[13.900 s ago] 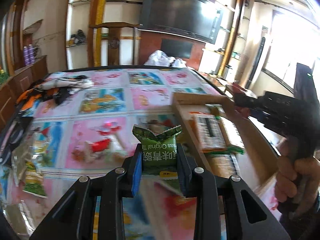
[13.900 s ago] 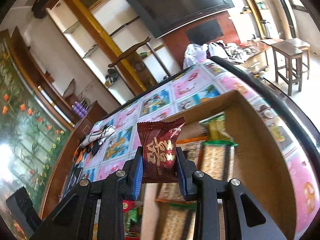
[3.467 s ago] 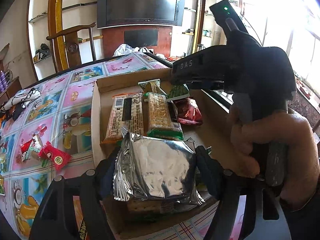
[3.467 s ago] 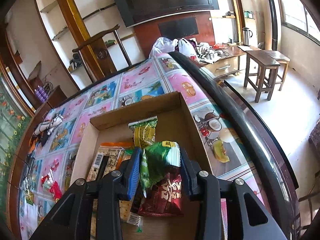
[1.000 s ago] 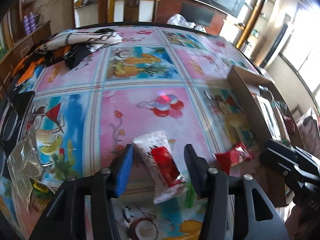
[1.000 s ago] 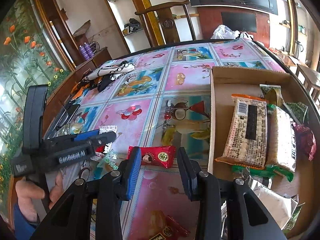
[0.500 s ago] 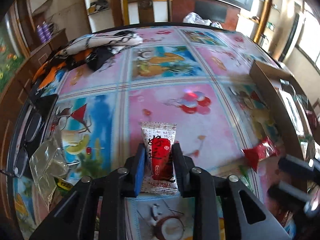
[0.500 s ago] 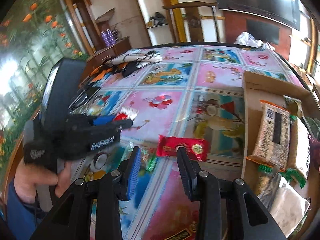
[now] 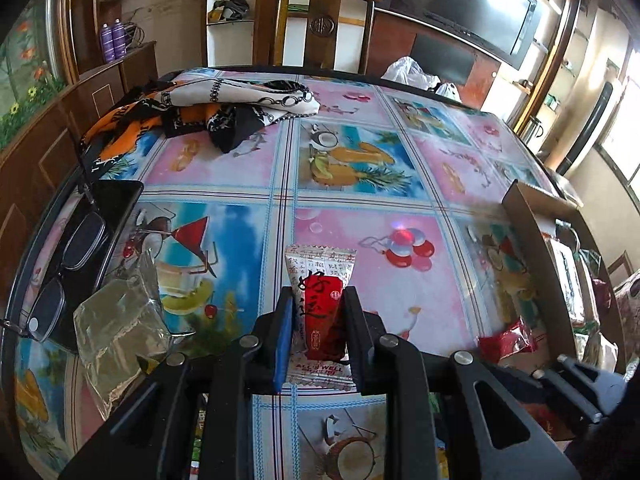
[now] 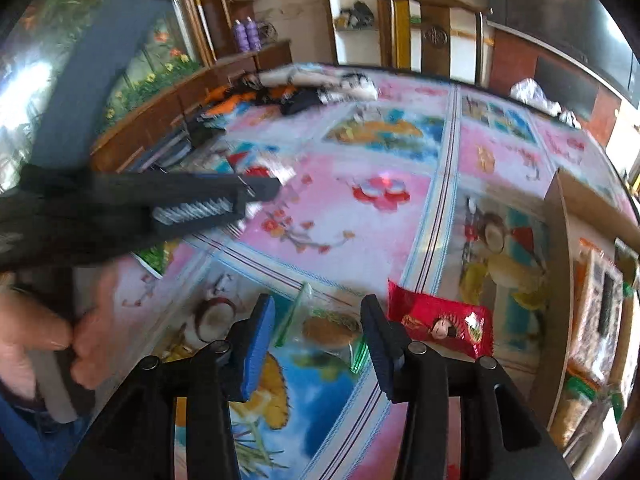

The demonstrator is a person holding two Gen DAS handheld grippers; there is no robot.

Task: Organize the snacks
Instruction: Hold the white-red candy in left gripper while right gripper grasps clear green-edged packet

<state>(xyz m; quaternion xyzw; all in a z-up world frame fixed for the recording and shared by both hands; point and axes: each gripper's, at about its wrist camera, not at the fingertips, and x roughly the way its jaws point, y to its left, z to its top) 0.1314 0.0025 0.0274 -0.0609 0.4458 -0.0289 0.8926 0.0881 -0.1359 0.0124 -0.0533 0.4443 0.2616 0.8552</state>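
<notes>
My left gripper (image 9: 316, 312) is shut on a white snack packet with a red label (image 9: 320, 280), held just above the patterned table. In the right wrist view my right gripper (image 10: 316, 328) hangs over a clear packet with green edges and a brown biscuit inside (image 10: 326, 330); its jaws are opening and the pads stand apart from the packet. A red snack packet (image 10: 440, 326) lies just right of the right finger, and it shows in the left wrist view too (image 9: 506, 340). The cardboard box (image 10: 558, 264) with several snacks stands at the right.
A scarf (image 9: 208, 108) lies at the far side of the table. Glasses (image 9: 64, 276) on a dark tablet and a clear wrapper (image 9: 120, 328) sit at the left edge. A hand (image 10: 44, 344) holds the left gripper at the left of the right wrist view. A chair (image 9: 320, 24) stands behind the table.
My left gripper closed on the white and red packet and lifted it slightly. My right gripper swung left from the red packet to over the clear biscuit packet, and its jaws widened.
</notes>
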